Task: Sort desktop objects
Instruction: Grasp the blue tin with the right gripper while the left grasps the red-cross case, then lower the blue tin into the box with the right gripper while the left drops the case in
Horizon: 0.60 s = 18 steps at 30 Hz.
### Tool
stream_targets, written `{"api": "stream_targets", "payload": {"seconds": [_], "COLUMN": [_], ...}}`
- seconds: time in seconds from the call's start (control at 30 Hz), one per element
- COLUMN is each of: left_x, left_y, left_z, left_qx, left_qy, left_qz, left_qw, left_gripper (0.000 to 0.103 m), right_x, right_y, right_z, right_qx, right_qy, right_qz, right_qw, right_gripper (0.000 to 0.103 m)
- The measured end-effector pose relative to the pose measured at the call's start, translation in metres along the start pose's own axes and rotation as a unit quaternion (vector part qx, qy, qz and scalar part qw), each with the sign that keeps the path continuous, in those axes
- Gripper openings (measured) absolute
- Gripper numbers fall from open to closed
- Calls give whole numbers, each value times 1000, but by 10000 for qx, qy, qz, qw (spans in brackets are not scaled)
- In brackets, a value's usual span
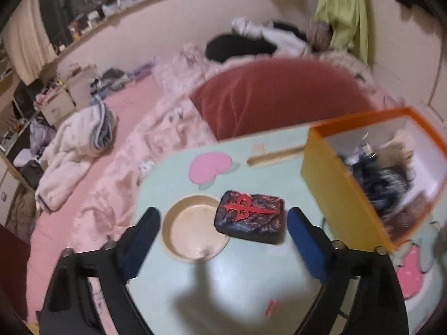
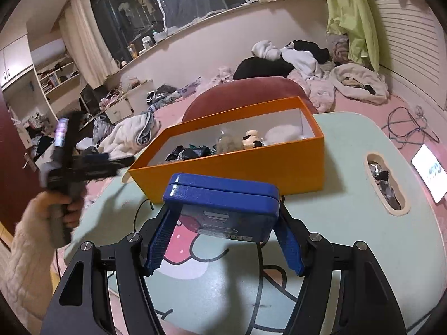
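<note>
**Inspector:** Orange card, one box (image 2: 232,167), open-topped, standing on the pale green counter (image 2: 343,145). It serves as the landmark. Report the tools.

**Assistant:** Right tool (image 2: 223,240): jaws clamped on one blue tin (image 2: 223,203), raised just in front of the box, probably bound for it. Left tool (image 1: 223,229): jaws wide, holding nothing, hovering over one dark tile with a red character (image 1: 250,217), which lies on the counter left of the box.

**Inspector:** Why there?

**Assistant:** In my judgement the tile is the next item to be sorted. It sits partly on the edge of one round recess (image 1: 192,227) in the counter.

**Inspector:** Box contents?

**Assistant:** Several small items: dark fabric, one small white figure (image 2: 251,139), something pale and fluffy. An exact count is not possible.
</note>
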<state>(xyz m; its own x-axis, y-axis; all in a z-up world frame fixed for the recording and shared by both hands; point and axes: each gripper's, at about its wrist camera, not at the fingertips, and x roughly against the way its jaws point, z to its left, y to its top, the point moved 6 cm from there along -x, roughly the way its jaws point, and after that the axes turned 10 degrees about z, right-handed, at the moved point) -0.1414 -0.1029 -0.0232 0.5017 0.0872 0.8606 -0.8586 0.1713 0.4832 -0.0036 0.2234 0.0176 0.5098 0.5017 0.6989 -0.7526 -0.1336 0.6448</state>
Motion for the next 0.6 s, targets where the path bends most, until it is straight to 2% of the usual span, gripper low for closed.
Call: {"api": "stream_targets", "payload": {"seconds": [0.1,0.13,0.17,0.2,0.33,0.47,0.6], "left_x": [-14,-16,-18,-24,-16,35,95], "left_y": [5,6,7,5,-4,-18,-4], "left_z": [-6,-8,-11,-13,-6,-2,-20], "left_qx": [57,68,71,93,335,567,407], "left_qy": [-208,-254,-329,-459,-466,-594,-889], "left_qz": [116,94,117,201,80,-459,-1158], "left_qw": [9997,9996,9994,9987,9983,9956,9885], "left_gripper": [86,81,65,62,61,61,61], "right_x": [1,1,1,2,7,14,15], "right_y": [1,0,0,0,1,10,42], "right_z": [2,2,2,2,0,-5,-4], "right_qx": [57,66,72,62,-1,-52,21], "right_qy": [-18,-21,-21,-13,41,201,204], "right_qz": [-7,-3,0,-5,-90,-230,-288], "right_qw": [10000,10000,10000,10000,10000,9995,9994], "right_gripper": [68,68,68,68,68,69,68]}}
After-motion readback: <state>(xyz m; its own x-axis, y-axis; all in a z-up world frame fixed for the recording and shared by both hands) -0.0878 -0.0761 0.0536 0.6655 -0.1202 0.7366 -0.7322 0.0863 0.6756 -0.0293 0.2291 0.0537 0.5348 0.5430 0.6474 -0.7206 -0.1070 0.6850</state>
